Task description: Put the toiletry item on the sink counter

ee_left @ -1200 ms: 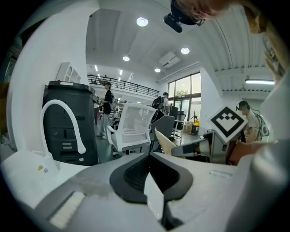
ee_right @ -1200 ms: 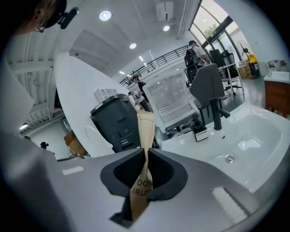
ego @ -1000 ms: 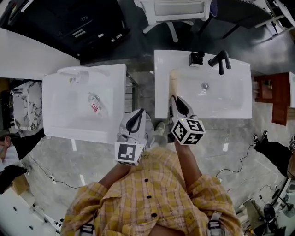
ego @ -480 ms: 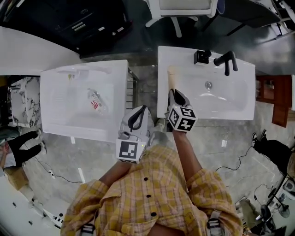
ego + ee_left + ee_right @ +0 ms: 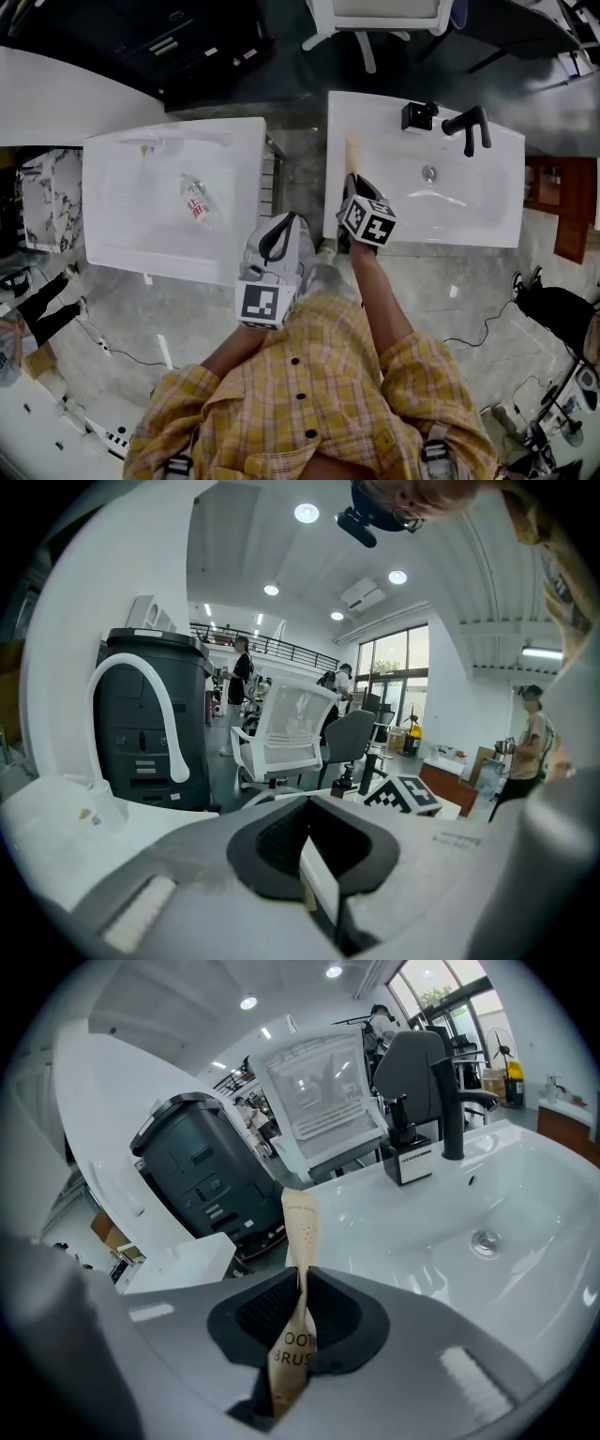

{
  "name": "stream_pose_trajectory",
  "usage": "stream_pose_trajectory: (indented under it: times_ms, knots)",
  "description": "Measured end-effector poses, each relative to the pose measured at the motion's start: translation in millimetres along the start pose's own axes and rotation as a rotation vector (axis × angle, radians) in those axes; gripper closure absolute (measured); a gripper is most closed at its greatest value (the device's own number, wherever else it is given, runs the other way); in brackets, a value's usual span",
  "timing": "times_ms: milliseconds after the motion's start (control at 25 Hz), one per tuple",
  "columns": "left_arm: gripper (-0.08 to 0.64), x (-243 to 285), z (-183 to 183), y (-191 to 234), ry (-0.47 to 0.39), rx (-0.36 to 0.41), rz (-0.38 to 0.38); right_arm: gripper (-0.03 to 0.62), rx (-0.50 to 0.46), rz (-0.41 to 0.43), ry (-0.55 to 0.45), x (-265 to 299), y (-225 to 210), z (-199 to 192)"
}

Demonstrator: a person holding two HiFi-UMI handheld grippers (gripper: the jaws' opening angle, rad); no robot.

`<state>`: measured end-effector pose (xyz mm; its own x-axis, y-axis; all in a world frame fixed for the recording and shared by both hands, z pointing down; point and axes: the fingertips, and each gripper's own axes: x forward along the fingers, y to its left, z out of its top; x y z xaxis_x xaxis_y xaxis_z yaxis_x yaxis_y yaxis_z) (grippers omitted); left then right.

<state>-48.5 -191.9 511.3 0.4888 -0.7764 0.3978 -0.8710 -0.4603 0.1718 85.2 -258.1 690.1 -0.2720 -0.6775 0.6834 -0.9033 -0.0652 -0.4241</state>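
A tan paper toothbrush packet (image 5: 353,155) stands between the jaws of my right gripper (image 5: 356,183), which is shut on its lower part. In the right gripper view the packet (image 5: 302,1227) sticks up out of the right gripper (image 5: 302,1288) over the left rim of the white sink counter (image 5: 394,1206). In the head view the packet lies along that sink counter's left edge (image 5: 336,202). My left gripper (image 5: 279,234) hangs in the gap between the two white units; its jaws meet with nothing in them (image 5: 314,874).
On the sink counter's back edge stand a black faucet (image 5: 469,127) and a small black box (image 5: 419,115); a drain (image 5: 428,172) sits in the basin. To the left, a second white basin (image 5: 112,253) holds a plastic bottle (image 5: 199,208). An office chair (image 5: 375,19) stands beyond.
My right gripper has moved forward with the packet, further over the sink counter's left edge. The left gripper has stayed about where it was.
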Motion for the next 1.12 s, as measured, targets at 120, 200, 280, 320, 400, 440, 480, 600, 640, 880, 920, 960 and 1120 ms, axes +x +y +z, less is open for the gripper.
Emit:
stream_pose_trajectory:
  times_ms: [120,200,280,320,400,440,480,600,640,880,920,960,1120]
  knots:
    - [0.558,0,2,2,-0.005,0.004,0.002,0.563,0.013,0.002,0.01,5,-2,-3]
    - [0.559,0,4,3,-0.005,-0.002,0.008,0.563,0.02,-0.001,0.019,10,-3,-5]
    - [0.56,0,4,4,-0.006,0.021,0.002,0.563,0.023,-0.002,0.027,13,-4,-7]
    - [0.559,0,4,4,-0.008,0.035,-0.004,0.563,0.027,0.0,0.029,14,-4,-8]
    - [0.559,0,3,2,-0.005,0.038,-0.008,0.563,0.041,0.005,0.031,17,-6,-9]
    - [0.559,0,2,1,-0.005,0.045,-0.01,0.563,0.05,0.005,0.033,18,-7,-10]
    - [0.559,0,1,1,-0.005,0.056,-0.012,0.563,0.059,0.005,0.036,18,-7,-11]
    - [0.56,-1,1,2,-0.007,0.065,-0.007,0.558,0.077,0.015,0.035,18,-7,-11]
    - [0.56,-1,1,3,-0.008,0.066,-0.005,0.553,0.077,0.017,0.031,17,-7,-10]
    - [0.56,-4,2,5,-0.01,0.064,-0.002,0.546,0.066,0.024,0.031,12,-4,-8]
    - [0.56,-4,2,4,-0.011,0.064,-0.003,0.545,0.064,0.027,0.031,12,-3,-8]
    - [0.56,-5,2,3,-0.012,0.064,-0.003,0.543,0.061,0.031,0.03,11,-2,-8]
    - [0.56,-6,2,-1,-0.013,0.068,-0.003,0.541,0.053,0.038,0.022,6,-2,-5]
